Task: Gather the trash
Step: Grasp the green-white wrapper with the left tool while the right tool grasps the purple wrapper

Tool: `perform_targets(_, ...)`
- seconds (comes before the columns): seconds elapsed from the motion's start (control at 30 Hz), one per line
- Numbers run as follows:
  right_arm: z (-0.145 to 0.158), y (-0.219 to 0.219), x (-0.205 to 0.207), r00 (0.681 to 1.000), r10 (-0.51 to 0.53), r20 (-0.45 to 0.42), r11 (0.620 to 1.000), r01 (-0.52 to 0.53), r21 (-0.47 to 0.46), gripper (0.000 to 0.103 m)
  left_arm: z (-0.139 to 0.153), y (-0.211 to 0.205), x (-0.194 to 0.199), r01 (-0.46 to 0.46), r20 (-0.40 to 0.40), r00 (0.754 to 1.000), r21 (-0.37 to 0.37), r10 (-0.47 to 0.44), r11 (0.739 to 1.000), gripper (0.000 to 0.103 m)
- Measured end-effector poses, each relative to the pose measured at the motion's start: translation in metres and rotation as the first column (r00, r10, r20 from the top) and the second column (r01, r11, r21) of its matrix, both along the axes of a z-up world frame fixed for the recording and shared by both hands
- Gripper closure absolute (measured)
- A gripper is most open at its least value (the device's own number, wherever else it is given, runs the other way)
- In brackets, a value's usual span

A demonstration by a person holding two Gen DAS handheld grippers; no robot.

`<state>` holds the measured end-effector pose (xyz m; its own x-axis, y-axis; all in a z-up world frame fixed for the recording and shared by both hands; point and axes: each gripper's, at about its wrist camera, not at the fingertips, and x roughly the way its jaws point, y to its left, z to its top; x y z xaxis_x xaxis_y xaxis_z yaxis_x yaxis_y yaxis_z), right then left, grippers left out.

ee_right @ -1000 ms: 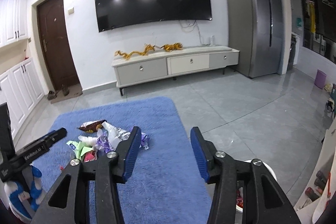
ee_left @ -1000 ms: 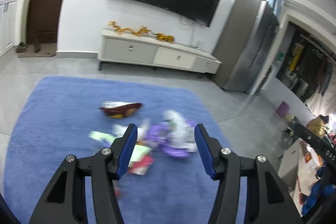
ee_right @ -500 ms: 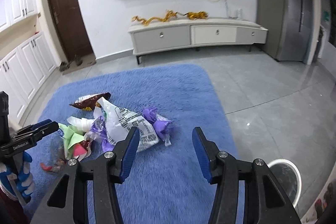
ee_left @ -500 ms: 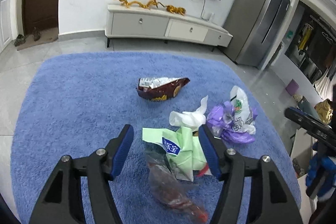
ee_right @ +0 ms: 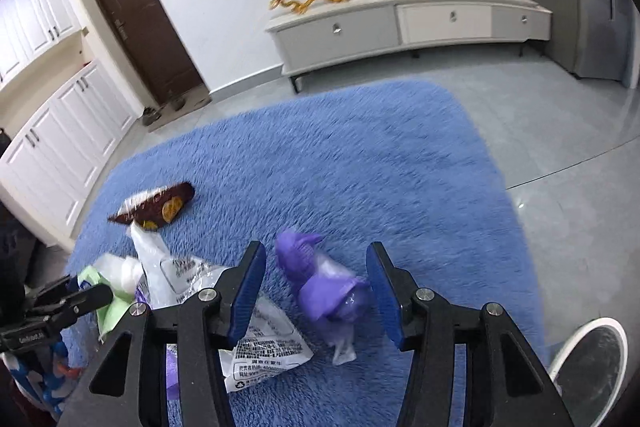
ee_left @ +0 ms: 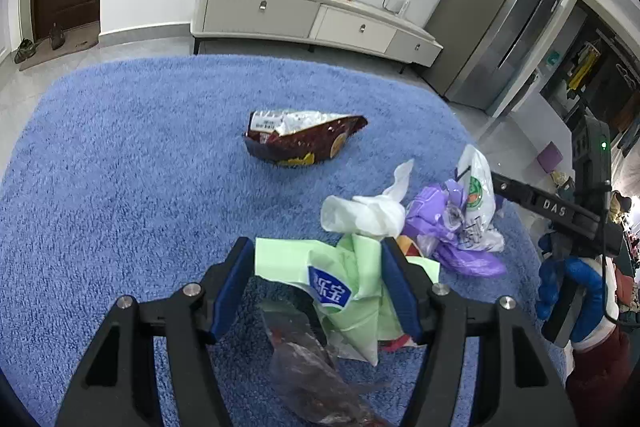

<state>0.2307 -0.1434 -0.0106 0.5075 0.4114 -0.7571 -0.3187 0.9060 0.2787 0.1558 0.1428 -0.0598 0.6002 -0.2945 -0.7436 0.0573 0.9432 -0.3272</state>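
Left tongs spread around crumpled green wrapper on blue rug | right tongs spread over purple plastic bag | trash likely light, soft, crinkly; pinch bunched folds.

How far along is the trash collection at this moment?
Nothing looks collected yet: the brown snack bag, white plastic wad and printed white bag lie on the blue rug. The left gripper is open over the green wrapper; the right gripper is open around the purple bag, neither gripped. The white bin stands beside the rug.
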Motion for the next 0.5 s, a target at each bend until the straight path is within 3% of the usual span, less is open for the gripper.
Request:
perform_targets(0.13,-0.007,0.000,-0.007,1.000,0.028,-0.007,1.000,-0.028,0.009,0.054,-0.001,-0.002,0.003,0.011,0.003,1.000,0.003,-0.011,1.000,0.041)
perform_targets(0.2,-0.008,-0.004,-0.013,0.999,0.037,-0.004,0.999,-0.037,0.022,0.064,-0.002,-0.003,0.005,0.019,0.001,1.000,-0.003,-0.019,1.000,0.041)
perform_targets(0.3,-0.005,-0.008,-0.024,0.999,0.045,0.008,0.999,-0.045,0.019,0.068,-0.001,-0.005,0.004,0.023,0.007,1.000,-0.001,-0.023,1.000,0.043)
perform_targets(0.5,0.004,-0.018,-0.045,0.999,0.012,0.048,1.000,-0.012,-0.007,0.069,0.003,-0.001,-0.008,0.006,0.022,1.000,-0.010,-0.005,1.000,0.061)
